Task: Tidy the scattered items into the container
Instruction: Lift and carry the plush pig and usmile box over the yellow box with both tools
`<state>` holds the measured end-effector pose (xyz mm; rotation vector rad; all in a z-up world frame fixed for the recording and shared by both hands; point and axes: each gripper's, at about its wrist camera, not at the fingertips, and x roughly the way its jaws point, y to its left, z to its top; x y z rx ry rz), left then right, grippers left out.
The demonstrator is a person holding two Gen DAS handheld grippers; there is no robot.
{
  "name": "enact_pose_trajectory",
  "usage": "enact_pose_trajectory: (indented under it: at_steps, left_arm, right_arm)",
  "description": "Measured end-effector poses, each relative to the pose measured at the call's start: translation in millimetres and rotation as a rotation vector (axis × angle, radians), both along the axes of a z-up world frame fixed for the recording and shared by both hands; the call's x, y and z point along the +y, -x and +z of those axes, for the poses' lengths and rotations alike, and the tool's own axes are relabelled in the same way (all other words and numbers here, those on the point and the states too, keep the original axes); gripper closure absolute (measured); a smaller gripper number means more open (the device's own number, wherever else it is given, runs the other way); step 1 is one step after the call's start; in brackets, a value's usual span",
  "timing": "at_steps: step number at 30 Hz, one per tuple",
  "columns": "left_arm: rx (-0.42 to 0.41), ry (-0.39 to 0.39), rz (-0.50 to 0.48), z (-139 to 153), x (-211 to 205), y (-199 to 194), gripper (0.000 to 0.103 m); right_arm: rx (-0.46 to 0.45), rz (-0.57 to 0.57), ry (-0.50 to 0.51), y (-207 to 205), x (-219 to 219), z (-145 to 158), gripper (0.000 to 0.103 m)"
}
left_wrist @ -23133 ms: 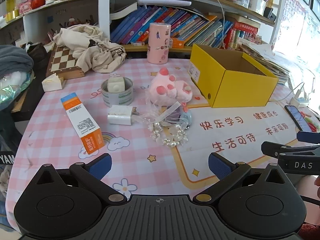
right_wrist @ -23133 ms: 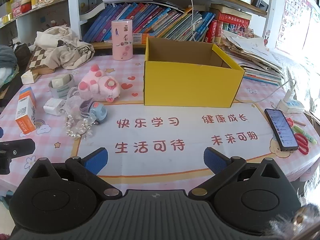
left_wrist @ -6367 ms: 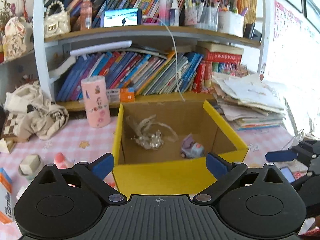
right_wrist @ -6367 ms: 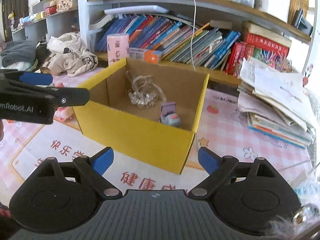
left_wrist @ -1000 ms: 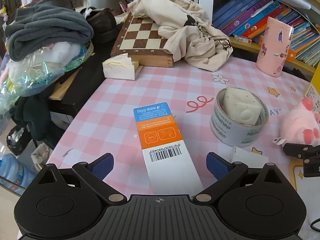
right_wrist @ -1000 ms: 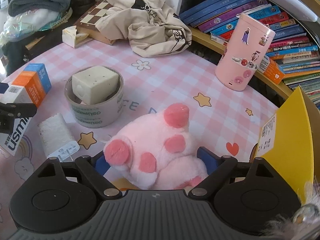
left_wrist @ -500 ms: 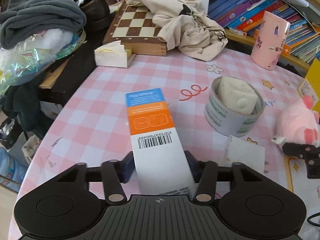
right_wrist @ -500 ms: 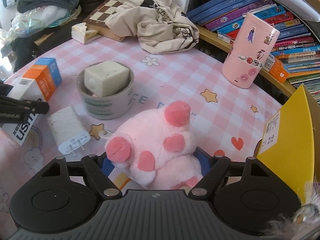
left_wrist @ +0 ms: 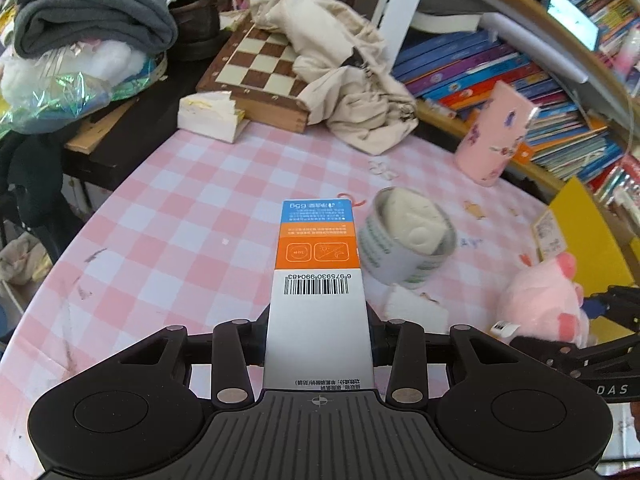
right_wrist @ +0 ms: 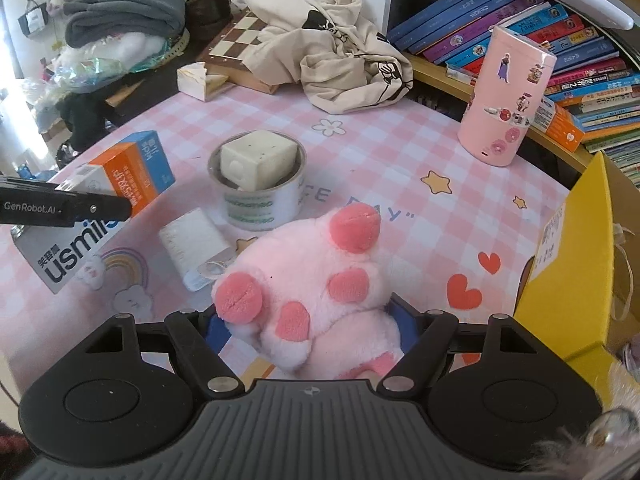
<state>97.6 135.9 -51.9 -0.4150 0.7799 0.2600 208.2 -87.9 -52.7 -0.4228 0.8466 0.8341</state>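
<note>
Cardboard: orange-blue-white carton point(left_wrist: 318, 276), centre of the left view, clamped at its white end by the left gripper point(left_wrist: 319, 332), jaws closed to its width; appears raised off the pink checked tablecloth point(left_wrist: 192, 216). Plush: pink paw toy point(right_wrist: 316, 280), lower centre of the right view, pinched in the right gripper point(right_wrist: 310, 326), jaws narrowed on the fluff. Yellow box point(right_wrist: 576, 264), right edge. Tape roll point(right_wrist: 260, 196) and white adapter point(right_wrist: 194, 246) loose mid-frame. Handling: keep both grips firm, lift clear of the box wall, release inside.
</note>
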Motion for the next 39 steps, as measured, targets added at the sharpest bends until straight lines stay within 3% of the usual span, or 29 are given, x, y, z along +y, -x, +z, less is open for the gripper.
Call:
enact_pose_trajectory:
  at_steps: [7, 12, 16, 26, 39]
  left_arm:
    - [-0.042, 0.015, -0.046, 15.6, -13.1, 12.0, 0.065]
    - [-0.053, 0.012, -0.118, 25.0, -25.2, 20.9, 0.065]
    - [-0.064, 0.019, -0.165, 31.0, -35.5, 31.3, 0.065]
    - [-0.097, 0.043, -0.283, 36.7, -62.6, 38.1, 0.065]
    - [-0.093, 0.064, -0.471, 33.2, -106.3, 24.5, 0.064]
  right_arm:
    - [0.023, -0.015, -0.027, 19.4, -14.7, 12.0, 0.028]
    - [0.12, -0.051, -0.073, 29.7, -33.7, 19.7, 0.028]
    - [0.139, -0.098, -0.086, 42.0, -48.1, 23.5, 0.028]
    - [0.078, -0.175, -0.08, 71.9, -63.8, 28.0, 0.028]
    - [0.067, -0.368, -0.072, 93.9, -117.5, 28.1, 0.028]
